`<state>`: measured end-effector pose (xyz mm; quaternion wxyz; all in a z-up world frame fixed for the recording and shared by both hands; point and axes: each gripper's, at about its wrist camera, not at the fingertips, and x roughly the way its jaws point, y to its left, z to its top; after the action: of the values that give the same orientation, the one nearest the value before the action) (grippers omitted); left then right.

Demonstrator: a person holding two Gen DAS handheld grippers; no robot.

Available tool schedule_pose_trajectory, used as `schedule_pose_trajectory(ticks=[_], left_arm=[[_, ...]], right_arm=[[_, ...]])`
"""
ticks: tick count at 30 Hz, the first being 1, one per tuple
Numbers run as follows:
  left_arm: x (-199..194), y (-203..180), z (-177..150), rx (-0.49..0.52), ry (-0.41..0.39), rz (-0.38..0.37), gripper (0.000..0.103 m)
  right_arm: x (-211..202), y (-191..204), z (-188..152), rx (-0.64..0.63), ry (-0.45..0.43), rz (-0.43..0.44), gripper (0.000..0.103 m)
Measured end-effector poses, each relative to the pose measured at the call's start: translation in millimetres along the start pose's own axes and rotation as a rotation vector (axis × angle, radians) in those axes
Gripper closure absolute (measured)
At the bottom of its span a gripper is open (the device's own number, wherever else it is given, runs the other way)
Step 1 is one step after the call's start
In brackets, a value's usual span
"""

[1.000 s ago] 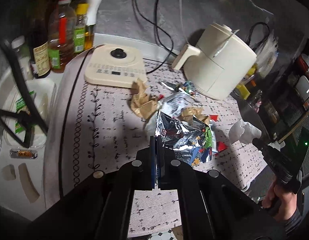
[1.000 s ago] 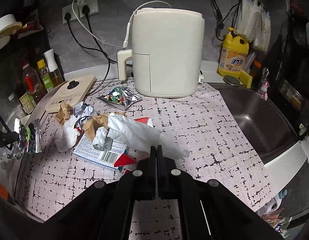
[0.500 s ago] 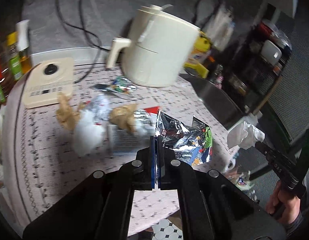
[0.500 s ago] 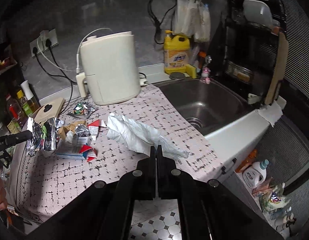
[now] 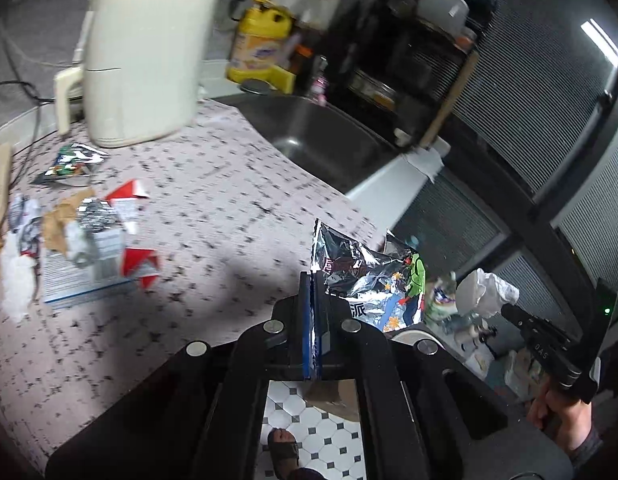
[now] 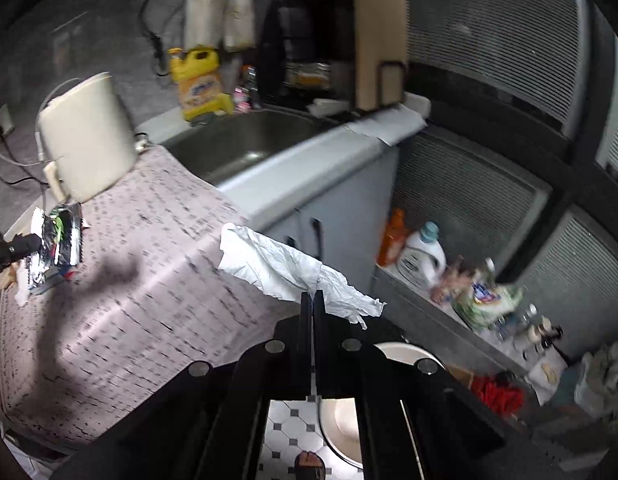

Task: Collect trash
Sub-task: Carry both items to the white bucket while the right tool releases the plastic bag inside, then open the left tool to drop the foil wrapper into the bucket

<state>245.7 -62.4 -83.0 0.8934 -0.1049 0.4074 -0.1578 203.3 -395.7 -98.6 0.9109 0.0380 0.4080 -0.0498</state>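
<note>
At nine o'clock in the left wrist view, a heap of leftover trash [image 5: 81,236] lies on the patterned countertop [image 5: 213,216]: brown paper, white tissue, a flat box and red-and-white scraps. A small wrapper [image 5: 71,160] lies apart at ten o'clock, just in front of the cream air fryer [image 5: 145,60]. At centre, the left gripper [image 5: 313,280] is clamped on one edge of a silver foil snack bag [image 5: 369,280], which stands out to three o'clock, past the counter's edge. Toward four o'clock, the right gripper [image 5: 505,310] pinches a white paper towel [image 5: 489,290].

Through the right wrist view, the foil bag shows at nine o'clock. At centre, the closed fingers nip the towel [image 6: 293,272], which trails toward ten o'clock over the counter corner. A white bin rim [image 6: 405,350] sits at five o'clock on the tiled floor [image 6: 285,428].
</note>
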Motion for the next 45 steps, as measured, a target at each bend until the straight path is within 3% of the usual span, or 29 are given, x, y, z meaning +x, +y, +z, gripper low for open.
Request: schedule_pose_trajectory(ticks=[7, 18, 20, 21, 22, 32, 38, 40, 43, 45], left_arm=[[38.5, -54.0, -10.7, 0.112, 0.083, -0.037, 0.101], [112.9, -111.6, -44.0, 0.214, 0.22, -0.053, 0.101], [124.0, -120.6, -51.4, 0.225, 0.241, -0.06, 0.101], [128.8, -125.7, -54.6, 0.231, 0.25, -0.065, 0.101], [133.7, -131.4, -57.8, 0.239, 0.258, -0.071, 0.101], [175.4, -179.5, -79.7, 0.295, 0.337, -0.129, 0.101], [212.6, -218.9, -104.4, 0.305, 0.45, -0.202, 0.1], [218.4, -226.9, -108.8, 0.307, 0.478, -0.221, 0.09], [209.5, -229.9, -101.6, 0.314, 0.429, -0.21, 0.044], [199.0, -225.0, -91.7, 0.302, 0.39, -0.212, 0.037]], right_arm=[[17.7, -61.7, -56.0, 0.097, 0.097, -0.053, 0.101], [92.2, -121.2, -124.3, 0.175, 0.27, -0.061, 0.097], [92.8, -131.5, -125.0, 0.199, 0.271, -0.051, 0.076], [89.0, -136.8, -124.8, 0.211, 0.25, -0.055, 0.04], [82.6, -141.3, -124.9, 0.22, 0.218, -0.064, 0.025], [34.8, -192.1, -128.5, 0.335, 0.17, -0.098, 0.029], [9.1, -216.8, -136.1, 0.39, 0.166, -0.149, 0.029], [4.7, -222.1, -137.5, 0.397, 0.167, -0.16, 0.029], [1.4, -227.0, -135.0, 0.401, 0.163, -0.162, 0.029], [1.3, -227.3, -128.9, 0.399, 0.156, -0.152, 0.029]])
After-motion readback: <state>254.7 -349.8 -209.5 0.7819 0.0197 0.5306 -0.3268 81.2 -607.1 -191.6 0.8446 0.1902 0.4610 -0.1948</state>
